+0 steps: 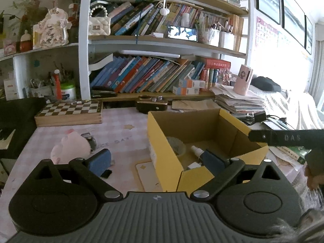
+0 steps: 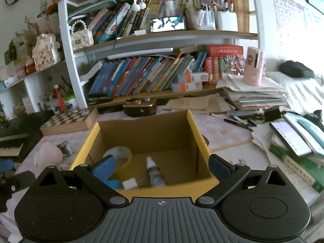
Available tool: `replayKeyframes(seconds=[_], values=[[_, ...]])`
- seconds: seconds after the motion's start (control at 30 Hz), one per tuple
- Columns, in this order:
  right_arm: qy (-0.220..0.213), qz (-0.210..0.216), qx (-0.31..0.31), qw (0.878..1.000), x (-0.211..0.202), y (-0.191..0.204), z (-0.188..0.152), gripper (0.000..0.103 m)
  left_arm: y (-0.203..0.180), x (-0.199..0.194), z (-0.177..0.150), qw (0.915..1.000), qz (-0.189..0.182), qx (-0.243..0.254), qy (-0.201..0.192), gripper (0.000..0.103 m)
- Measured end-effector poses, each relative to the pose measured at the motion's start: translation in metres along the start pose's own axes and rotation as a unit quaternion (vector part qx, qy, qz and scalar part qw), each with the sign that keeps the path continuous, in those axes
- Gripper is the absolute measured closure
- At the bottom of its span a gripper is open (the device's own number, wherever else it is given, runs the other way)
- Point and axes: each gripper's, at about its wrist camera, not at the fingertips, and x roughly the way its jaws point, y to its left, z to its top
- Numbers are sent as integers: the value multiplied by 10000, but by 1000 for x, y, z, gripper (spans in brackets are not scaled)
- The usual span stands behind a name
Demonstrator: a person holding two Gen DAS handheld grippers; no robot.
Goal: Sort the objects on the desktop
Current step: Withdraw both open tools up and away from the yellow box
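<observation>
- The yellow cardboard box (image 2: 202, 145) is sitting open at the middle of the desk (image 1: 125, 133), and it appears to be serving as the sorting bin: one box.
- The right gripper (image 2: 162, 167) is hovering over the box's near wall with its jaws spread wide and gripping nothing, so a drop seems just finished or a new reach is beginning.
- The left gripper (image 1: 158, 162) is straddling the box's left wall, one blue pad outside and one inside, jaws likewise spread and empty.
- The pink plush toy (image 1: 69, 146) is lying on the desk left of the box, with a small dark object touching it that is too blurred to name: one toy, the likeliest next pick.
- To do it well, the left gripper should be swinging clear of the wall, coming down over the toy's middle, and closing gently since it looks soft.
- Inside the box are lying one tape roll (image 2: 119, 155), one small bottle (image 2: 154, 174) and one white block (image 2: 129, 183).
</observation>
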Motion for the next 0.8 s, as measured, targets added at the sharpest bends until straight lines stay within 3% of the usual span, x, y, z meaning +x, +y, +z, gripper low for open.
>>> replayKeyframes(seconds=[0.5, 0.8], values=[[186, -242, 106, 9995, -46, 55, -55, 4, 42, -45, -39, 9993, 120, -206, 280, 5], [579, -308, 149, 9977, -60, 84, -89, 4, 62, -63, -56, 9987, 93, -156, 476, 4]])
